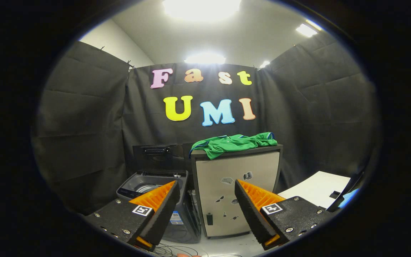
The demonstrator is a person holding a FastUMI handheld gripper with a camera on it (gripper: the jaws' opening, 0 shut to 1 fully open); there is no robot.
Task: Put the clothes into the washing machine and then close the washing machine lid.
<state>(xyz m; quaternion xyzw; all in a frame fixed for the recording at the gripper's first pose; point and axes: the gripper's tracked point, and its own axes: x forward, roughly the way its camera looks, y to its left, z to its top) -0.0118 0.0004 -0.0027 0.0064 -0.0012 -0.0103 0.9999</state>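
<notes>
Our gripper gapes wide, holding nothing; the crumpled green cloth shirt atop the beige cabinet looks light and floppy, so we'd pinch a raised fold near its front edge.

A bright green garment with thin blue and white trim is seen heaped across the dark grey top of a cabinet, whose front panel is pale beige and dotted with small dark stickers. Beside it, a grey washing machine with a black raised lid is seen. A white tabletop is seen to the right.
</notes>
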